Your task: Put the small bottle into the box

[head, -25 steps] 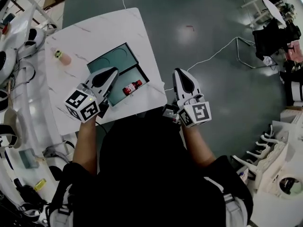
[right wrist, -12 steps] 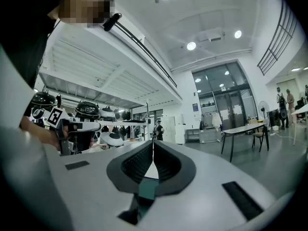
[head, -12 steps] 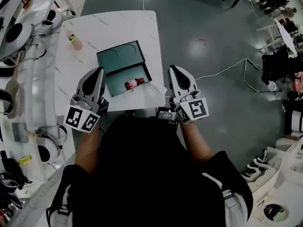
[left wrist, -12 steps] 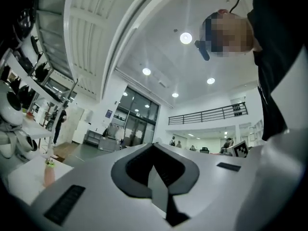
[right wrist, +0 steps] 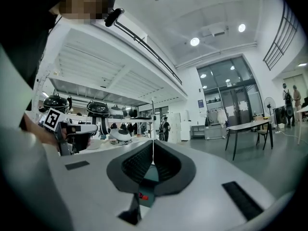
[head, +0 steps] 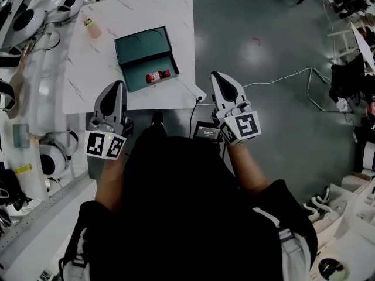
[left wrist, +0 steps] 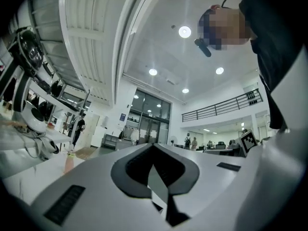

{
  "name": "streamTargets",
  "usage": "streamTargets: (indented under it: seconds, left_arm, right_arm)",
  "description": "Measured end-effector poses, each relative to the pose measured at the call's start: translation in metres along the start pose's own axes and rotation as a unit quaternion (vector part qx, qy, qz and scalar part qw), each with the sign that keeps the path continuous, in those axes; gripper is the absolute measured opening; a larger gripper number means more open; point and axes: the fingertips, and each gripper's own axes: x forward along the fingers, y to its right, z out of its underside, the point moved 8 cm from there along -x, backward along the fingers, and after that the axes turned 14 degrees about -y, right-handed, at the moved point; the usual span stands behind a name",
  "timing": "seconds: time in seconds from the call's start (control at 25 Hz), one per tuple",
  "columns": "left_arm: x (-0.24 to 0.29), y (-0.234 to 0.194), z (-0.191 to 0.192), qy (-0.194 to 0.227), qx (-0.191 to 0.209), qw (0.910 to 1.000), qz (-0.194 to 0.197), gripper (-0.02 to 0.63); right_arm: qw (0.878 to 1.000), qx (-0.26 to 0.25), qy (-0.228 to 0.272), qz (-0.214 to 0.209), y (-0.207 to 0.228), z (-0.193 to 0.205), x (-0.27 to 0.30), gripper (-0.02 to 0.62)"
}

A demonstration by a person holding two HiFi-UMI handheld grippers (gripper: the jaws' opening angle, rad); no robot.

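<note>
Setting: large hall with a dark grey floor point(head: 263, 16); a white marble-patterned table point(head: 99, 81) stands on it.
Landmark: dark green box point(head: 140, 44), open on the table, two shallow halves side by side.
Small bottle point(head: 157, 75): red, pale cap, lying on its side inside the box, in the half nearer the person, toward that half's right end.
Box, far half: a curved recess shows on its floor.
Pink bottle point(head: 92, 28): upright on the table, beyond the box's far-left corner, well apart from it.
Left gripper point(head: 115, 86): on the person's side of the box, off its near-left corner, at the table's near edge; not touching the box. Jaws closed tip to tip, nothing between them.
Right gripper point(head: 216, 76): right of the box and nearer the person, past the table's right corner, over the floor. Jaws pressed together, nothing held; in the right gripper view a strip of green box and a speck of red show through the gap below the tips.
White cable point(head: 281, 76): on the floor, well right of the box.
White bench point(head: 35, 92): left of the box, beyond the table's edge, cluttered with white rounded gear.
</note>
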Motion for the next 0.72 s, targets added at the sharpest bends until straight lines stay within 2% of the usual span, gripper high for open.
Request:
streamTargets:
  seconds: [0.4,0.72]
  left_arm:
    - [-0.060,0.061,0.033,-0.034,0.038,0.9970,-0.058,0.017]
    - [-0.101,0.090,0.054,-0.067,0.028,0.9948,-0.071,0.017]
  right_arm:
    - [1.000,-0.001,-0.014,-0.028,-0.023,0.036,-0.061,0.032]
    - [0.998,0.024,-0.031,-0.039,-0.039,0.068,-0.094,0.032]
